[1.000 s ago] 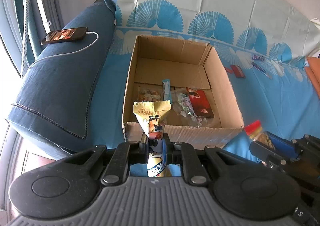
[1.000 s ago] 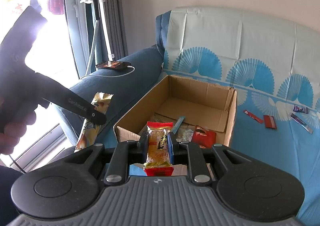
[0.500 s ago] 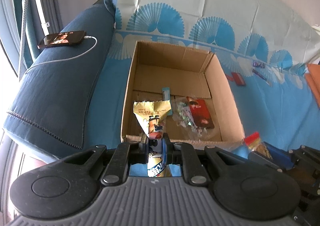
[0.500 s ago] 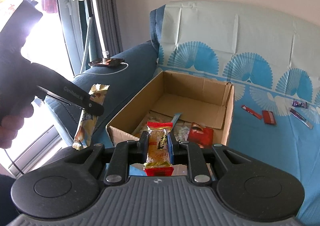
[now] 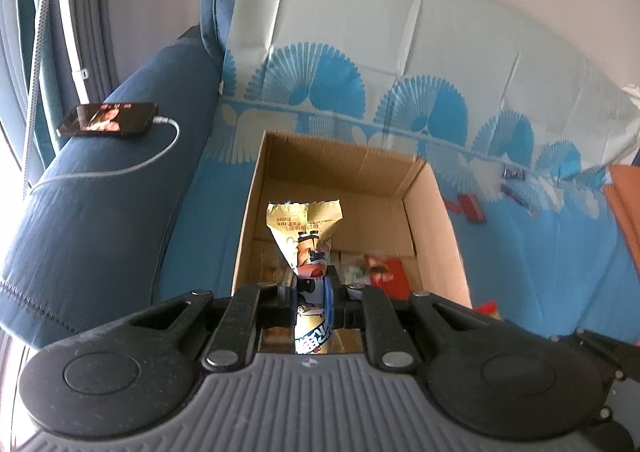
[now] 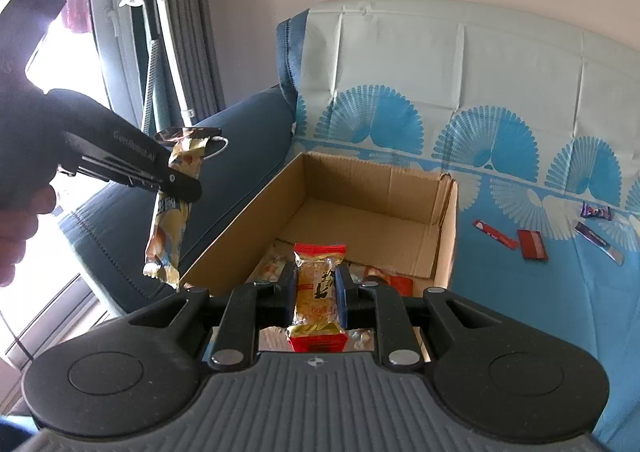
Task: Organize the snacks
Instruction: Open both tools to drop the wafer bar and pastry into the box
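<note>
My left gripper (image 5: 313, 292) is shut on a gold snack packet (image 5: 306, 228) printed with a cartoon figure, held upright over the near edge of an open cardboard box (image 5: 438, 211). In the right wrist view the same gold packet (image 6: 170, 219) hangs from the left gripper (image 6: 176, 181) just left of the cardboard box (image 6: 444, 236). My right gripper (image 6: 318, 286) is shut on a clear packet with a golden cake and red ends (image 6: 318, 284), in front of the box's near side. Several snacks lie on the box floor, among them a red packet (image 5: 394, 276).
The box sits on a sofa under a blue fan-print cover (image 5: 540, 252). Several small wrapped snacks (image 6: 530, 244) lie on the cover right of the box. A phone on a white cable (image 5: 108, 119) rests on the dark blue armrest. A window and a stand are at the left.
Both grippers have moved forward towards the box with their packets, so the box looks larger and its near edge sits lower. The left gripper now hangs closer to the box's left wall.
</note>
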Demonstrator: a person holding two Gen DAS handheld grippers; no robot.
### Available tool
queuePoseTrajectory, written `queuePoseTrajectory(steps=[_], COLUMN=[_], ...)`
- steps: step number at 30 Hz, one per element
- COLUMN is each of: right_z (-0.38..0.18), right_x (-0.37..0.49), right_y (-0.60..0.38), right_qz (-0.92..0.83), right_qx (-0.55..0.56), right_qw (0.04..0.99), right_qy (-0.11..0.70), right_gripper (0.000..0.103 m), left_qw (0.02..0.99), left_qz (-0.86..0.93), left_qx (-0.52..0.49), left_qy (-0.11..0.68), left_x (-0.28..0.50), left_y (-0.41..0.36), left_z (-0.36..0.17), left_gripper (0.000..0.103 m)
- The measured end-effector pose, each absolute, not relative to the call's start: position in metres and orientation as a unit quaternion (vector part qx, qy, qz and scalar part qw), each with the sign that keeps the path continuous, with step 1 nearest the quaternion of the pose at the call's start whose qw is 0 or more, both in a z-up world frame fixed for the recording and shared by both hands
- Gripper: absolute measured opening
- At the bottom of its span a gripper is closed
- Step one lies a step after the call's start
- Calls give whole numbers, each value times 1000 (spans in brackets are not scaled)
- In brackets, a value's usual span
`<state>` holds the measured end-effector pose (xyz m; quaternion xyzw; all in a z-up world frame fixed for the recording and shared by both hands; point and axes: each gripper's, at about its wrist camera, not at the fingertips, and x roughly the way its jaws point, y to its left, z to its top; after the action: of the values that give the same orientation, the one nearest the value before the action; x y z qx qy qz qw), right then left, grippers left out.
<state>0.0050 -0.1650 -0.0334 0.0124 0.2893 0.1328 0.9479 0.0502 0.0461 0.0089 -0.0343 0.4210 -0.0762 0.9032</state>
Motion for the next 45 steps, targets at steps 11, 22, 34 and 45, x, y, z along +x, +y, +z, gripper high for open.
queuePoseTrajectory(steps=[11,22,34,45], right_z=[-45,-70,-97,-94], right_x=[56,108,141,146], right_y=[-172,-178,-183,-188], right_qz=[120,116,110,92], right_qx=[19,32,40,55], right_qw=[947,941,931,933], right_qy=[298,315,345,344], right_gripper=[21,21,21,52], left_qw=[901,887,873,883], left_qz=[-74,-72,-60,-44], left_qx=[-41,-37,-17,-9], left_qy=[426,454,484,467], left_x=[102,147,175,173], left_y=[36,21,15,18], left_z=[-6,-44,-86,-84], left_gripper=[13,13,13,103])
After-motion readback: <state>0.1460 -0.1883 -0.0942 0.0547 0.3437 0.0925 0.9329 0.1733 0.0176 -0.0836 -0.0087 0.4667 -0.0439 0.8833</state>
